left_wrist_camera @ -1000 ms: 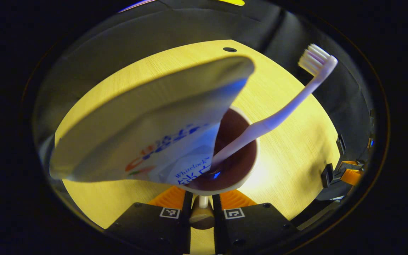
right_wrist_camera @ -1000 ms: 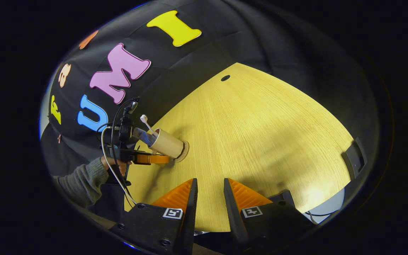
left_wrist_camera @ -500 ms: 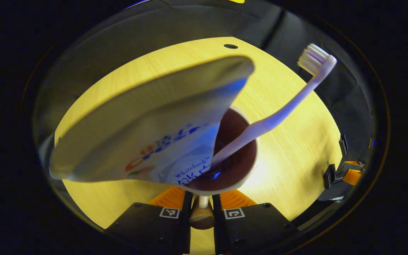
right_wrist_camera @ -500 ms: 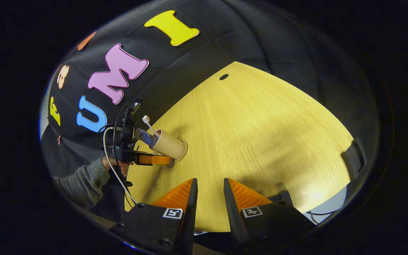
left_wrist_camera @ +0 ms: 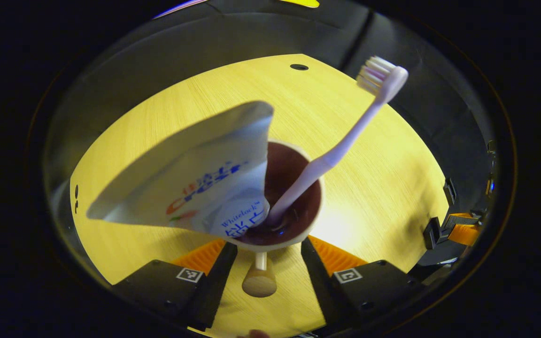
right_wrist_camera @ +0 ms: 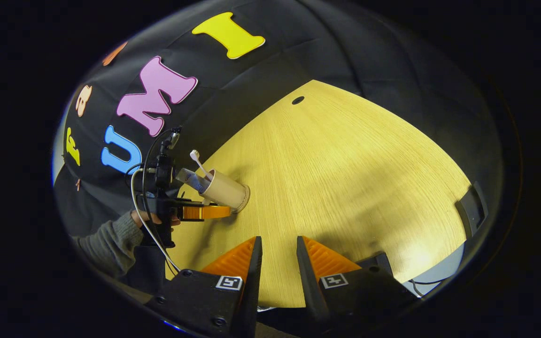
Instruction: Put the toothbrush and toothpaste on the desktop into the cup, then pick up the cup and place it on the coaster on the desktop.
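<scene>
A beige cup [left_wrist_camera: 298, 237] with a dark inside stands on the wooden desktop [left_wrist_camera: 383, 188]. It holds a white toothpaste tube [left_wrist_camera: 195, 188] and a pale toothbrush [left_wrist_camera: 341, 145] that leans right, bristles up. My left gripper [left_wrist_camera: 268, 253] is open, its fingers [left_wrist_camera: 204, 256] spread either side of the cup's knobbed handle [left_wrist_camera: 259, 279] without touching it. In the right gripper view the cup [right_wrist_camera: 223, 190] rests on a thin round coaster [right_wrist_camera: 248, 193], with the left gripper [right_wrist_camera: 223, 212] at its near side. My right gripper [right_wrist_camera: 277, 244] hovers over the desk, narrowly open and holding nothing.
A hand in a grey sleeve [right_wrist_camera: 111, 237] holds the left gripper, with a white cable hanging from it. A small dark hole [right_wrist_camera: 298, 100] marks the desk's far end. The right gripper [left_wrist_camera: 458, 230] appears at the desk's right edge. Black cloth walls surround the desk.
My left gripper has opened and let go of the cup's handle, drawing back a little. The cup looks smaller and stands on the coaster. The right gripper has stayed put.
</scene>
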### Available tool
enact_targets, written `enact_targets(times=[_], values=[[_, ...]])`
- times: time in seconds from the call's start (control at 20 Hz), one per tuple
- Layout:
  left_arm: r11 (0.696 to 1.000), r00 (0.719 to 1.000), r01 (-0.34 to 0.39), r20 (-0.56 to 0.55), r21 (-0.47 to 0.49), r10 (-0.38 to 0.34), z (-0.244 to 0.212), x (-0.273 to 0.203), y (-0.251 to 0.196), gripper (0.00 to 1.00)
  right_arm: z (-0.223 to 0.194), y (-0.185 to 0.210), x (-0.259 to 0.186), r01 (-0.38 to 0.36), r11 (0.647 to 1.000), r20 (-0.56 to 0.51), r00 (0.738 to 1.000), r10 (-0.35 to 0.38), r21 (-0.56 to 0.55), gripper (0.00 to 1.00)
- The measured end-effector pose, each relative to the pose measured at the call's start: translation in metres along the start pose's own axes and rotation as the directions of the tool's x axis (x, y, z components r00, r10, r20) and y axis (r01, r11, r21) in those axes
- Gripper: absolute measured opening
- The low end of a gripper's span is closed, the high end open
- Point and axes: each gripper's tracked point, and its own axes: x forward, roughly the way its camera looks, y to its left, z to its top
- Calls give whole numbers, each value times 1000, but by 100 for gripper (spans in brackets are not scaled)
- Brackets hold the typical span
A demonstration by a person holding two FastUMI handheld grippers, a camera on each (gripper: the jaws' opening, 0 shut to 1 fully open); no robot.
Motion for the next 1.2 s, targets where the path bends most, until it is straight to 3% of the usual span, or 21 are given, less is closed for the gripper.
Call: enact_targets(times=[0.1, 0.5, 0.95, 1.2], values=[[1000, 1000, -8, 15, 5, 8, 0, -5, 0, 92, -1, 4, 1, -4, 1000, -2, 1000, 4, -7, 46], [997, 984, 9, 180, -72, 4, -8, -60, 6, 93, -9, 37, 18, -56, 996, -53, 997, 52, -68, 46], [977, 915, 17, 398, -213, 71, -60, -131, 35, 92, -16, 104, 46, -167, 968, -127, 981, 145, -186, 46], [927, 870, 52, 472, -372, 141, -102, -170, 53, 96, -31, 142, 56, -233, 945, -156, 967, 200, -228, 45]])
